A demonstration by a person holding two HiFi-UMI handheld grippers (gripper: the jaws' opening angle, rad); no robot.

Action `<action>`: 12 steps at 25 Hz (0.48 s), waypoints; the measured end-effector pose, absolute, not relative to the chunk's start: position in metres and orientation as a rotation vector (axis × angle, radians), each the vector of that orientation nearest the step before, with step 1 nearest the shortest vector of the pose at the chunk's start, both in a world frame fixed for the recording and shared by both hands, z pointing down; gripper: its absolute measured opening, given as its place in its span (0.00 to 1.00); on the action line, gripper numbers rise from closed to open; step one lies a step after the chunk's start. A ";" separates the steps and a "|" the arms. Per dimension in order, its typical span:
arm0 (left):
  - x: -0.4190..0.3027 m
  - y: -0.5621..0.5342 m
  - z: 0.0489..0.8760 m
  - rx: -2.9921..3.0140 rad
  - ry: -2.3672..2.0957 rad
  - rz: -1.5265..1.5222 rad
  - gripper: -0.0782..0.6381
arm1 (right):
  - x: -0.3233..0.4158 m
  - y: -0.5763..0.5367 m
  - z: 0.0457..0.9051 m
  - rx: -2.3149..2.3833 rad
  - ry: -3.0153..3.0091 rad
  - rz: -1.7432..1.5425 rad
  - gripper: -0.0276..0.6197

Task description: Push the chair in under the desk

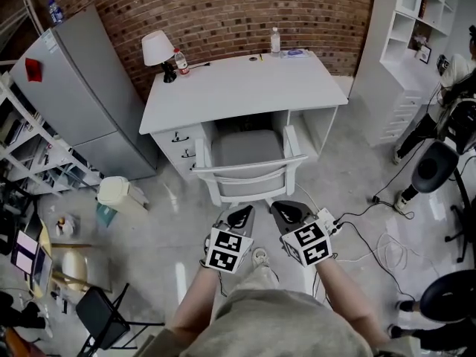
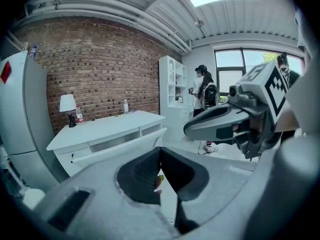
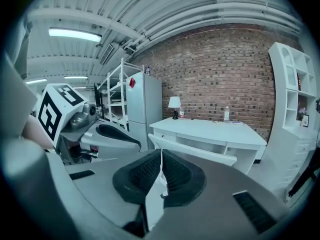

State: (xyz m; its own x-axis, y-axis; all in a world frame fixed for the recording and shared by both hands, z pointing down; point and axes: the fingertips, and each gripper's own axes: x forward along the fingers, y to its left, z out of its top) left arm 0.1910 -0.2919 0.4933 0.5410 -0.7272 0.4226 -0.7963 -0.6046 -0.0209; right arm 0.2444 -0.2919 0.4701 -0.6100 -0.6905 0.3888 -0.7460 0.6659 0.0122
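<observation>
the chair stands at the white desk, with its seat partly in the knee opening and its white backrest on the near side, towards the person. both grippers hang just on the near side of that backrest, side by side and close together. they point at it and a little downward, and neither touches it. the left gripper lines up with the left part of the backrest, the right gripper with the right part. in the left gripper view the dark ribbed pads meet at their tips with nothing between them, and the backrest shows beyond, apart from the tips. the right gripper view shows the same: pads pressed together and empty, with the backrest and desk past them. at the far edge of the desk stand a lamp and a bottle. a grey fridge is to the left.
</observation>
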 end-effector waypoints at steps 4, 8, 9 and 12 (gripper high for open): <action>0.190 -0.270 0.493 2.589 -1.329 0.535 0.12 | 0.246 -0.272 0.467 1.187 -2.540 0.228 0.06; 0.190 -0.252 0.487 2.580 -1.342 0.488 0.12 | 0.249 -0.256 0.463 1.246 -2.568 0.281 0.06; 0.189 -0.248 0.487 2.577 -1.343 0.476 0.12 | 0.249 -0.252 0.463 1.258 -2.574 0.296 0.06; 0.188 -0.235 0.488 2.575 -1.341 0.466 0.12 | 0.249 -0.240 0.465 1.275 -2.579 0.314 0.06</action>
State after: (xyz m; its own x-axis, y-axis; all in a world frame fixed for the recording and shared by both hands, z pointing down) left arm 0.1883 -0.2346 0.4878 0.5386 -0.7588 0.3661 -0.8223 -0.5681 0.0324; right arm 0.2493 -0.2401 0.4653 -0.5871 -0.7466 0.3128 -0.7999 0.5945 -0.0823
